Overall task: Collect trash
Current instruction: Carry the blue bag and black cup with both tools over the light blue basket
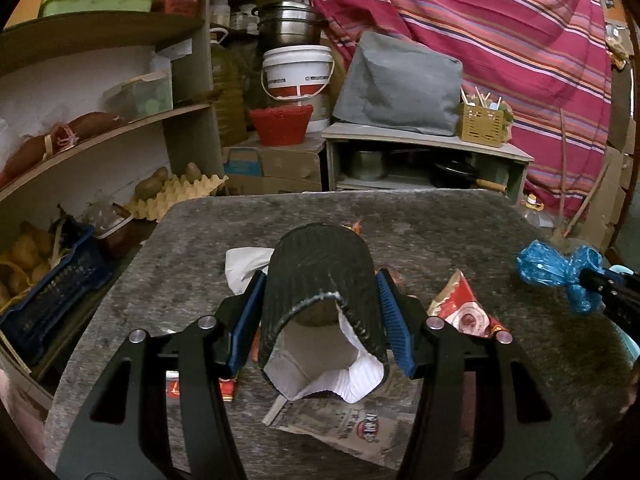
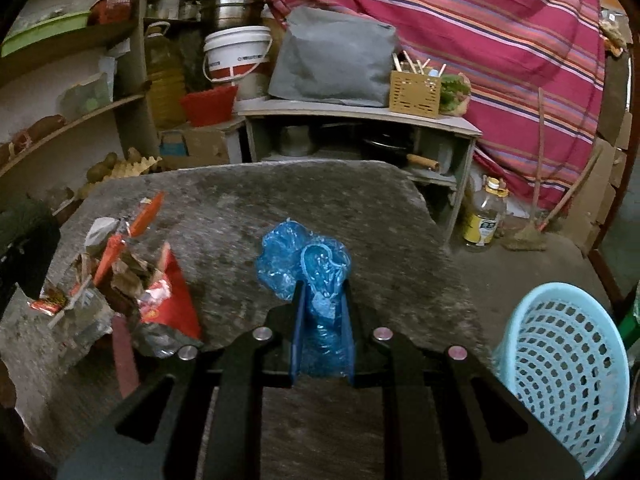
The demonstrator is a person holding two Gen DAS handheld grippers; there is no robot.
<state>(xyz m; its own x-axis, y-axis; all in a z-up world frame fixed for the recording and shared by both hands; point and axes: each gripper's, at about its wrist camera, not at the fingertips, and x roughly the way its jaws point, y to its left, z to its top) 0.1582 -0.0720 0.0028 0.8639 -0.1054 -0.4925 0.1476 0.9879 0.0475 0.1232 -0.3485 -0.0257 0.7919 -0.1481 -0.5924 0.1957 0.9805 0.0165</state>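
Note:
My left gripper (image 1: 320,292) is shut on a black ribbed paper cup (image 1: 320,272) with a white inside, held over the grey stone table (image 1: 440,220). My right gripper (image 2: 323,300) is shut on a crumpled blue plastic bag (image 2: 300,256); it also shows in the left wrist view (image 1: 556,268). A red snack wrapper (image 2: 170,300) lies among other wrappers and paper scraps (image 2: 116,264) at the table's left. A white tissue (image 1: 244,264) and a printed grey wrapper (image 1: 352,428) lie under the cup.
A light blue perforated basket (image 2: 568,372) stands off the table's right edge. Shelves with potatoes, an egg tray (image 1: 180,196) and a blue crate (image 1: 52,296) are at the left. A low cabinet (image 1: 424,160) and a striped cloth (image 1: 500,40) are behind.

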